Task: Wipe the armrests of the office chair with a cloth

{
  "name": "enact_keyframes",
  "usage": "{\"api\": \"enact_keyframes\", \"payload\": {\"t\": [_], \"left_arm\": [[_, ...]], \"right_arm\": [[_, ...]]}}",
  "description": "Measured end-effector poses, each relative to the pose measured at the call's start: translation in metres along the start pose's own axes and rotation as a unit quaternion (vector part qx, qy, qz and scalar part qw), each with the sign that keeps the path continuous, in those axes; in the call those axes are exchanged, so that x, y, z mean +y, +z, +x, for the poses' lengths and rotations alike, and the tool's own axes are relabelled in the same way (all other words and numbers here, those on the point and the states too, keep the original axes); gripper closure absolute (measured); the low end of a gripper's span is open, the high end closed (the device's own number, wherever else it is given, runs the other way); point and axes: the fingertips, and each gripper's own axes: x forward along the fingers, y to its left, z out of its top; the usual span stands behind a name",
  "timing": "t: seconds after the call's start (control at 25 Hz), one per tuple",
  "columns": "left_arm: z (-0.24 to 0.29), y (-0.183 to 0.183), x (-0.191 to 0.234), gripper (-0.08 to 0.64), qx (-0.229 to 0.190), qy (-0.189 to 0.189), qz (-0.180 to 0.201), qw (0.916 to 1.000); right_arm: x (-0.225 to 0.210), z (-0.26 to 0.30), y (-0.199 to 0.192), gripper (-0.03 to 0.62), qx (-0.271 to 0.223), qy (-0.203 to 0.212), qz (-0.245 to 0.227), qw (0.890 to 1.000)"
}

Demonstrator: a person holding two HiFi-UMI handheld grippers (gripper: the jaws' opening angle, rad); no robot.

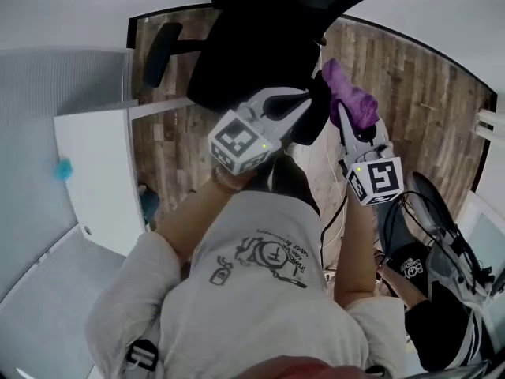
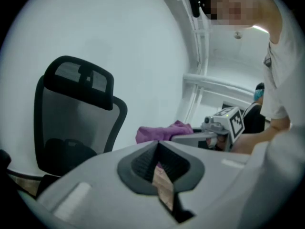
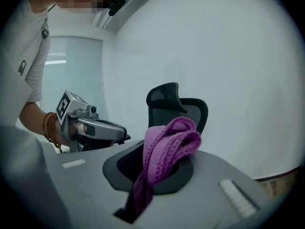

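Head view: you stand on a wood-plank floor [image 1: 410,109], facing the office chair [image 1: 260,46].
Office chair: black, with a mesh back and a headrest, just ahead of you.
Armrest [image 1: 162,50]: black rounded pad at the chair's side, well apart from both tools.
Right gripper [image 3: 159,168]: your jaws are clamped on the cloth [image 3: 167,151].
Left gripper [image 2: 157,149]: your jaws are closed together with nothing between them.
Cloth: purple, knitted and bunched, held near the chair's edge.

Loses the top of the chair [image 1: 260,46] past the head view's upper edge, and cannot tell there where the tips of the left gripper [image 1: 309,105] end against the dark seat. Cannot see the chair's base in either gripper view, nor follow the tail of the cloth [image 3: 167,142] down inside the right gripper [image 3: 157,168].
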Motion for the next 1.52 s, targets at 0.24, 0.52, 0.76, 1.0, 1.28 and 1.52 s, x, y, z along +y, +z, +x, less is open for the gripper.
{"api": "enact_keyframes", "payload": {"t": [0.24,0.52,0.76,1.0,1.28,1.52], "left_arm": [[-0.027,0.032,-0.025,0.560,-0.016,0.002,0.004,0.9999],[-0.048,0.056,-0.050,0.560,-0.034,0.006,0.013,0.9993],[-0.060,0.066,-0.061,0.560,-0.047,0.030,0.018,0.9983],[-0.106,0.064,-0.057,0.560,-0.070,0.088,0.016,0.9935],[-0.195,0.055,-0.048,0.560,-0.102,0.185,-0.001,0.9775],[-0.264,0.033,-0.031,0.560,-0.123,0.264,-0.019,0.9565]], "right_arm": [[0.028,-0.030,0.044,0.566,-0.027,-0.014,-0.021,0.999],[0.057,-0.054,0.070,0.566,-0.042,-0.024,-0.033,0.998],[0.074,-0.060,0.074,0.566,-0.045,0.002,-0.033,0.998],[0.116,-0.044,0.078,0.566,-0.049,0.060,-0.053,0.996],[0.190,-0.016,0.089,0.566,-0.047,0.149,-0.080,0.985],[0.254,0.016,0.084,0.566,-0.039,0.228,-0.099,0.968]]}}
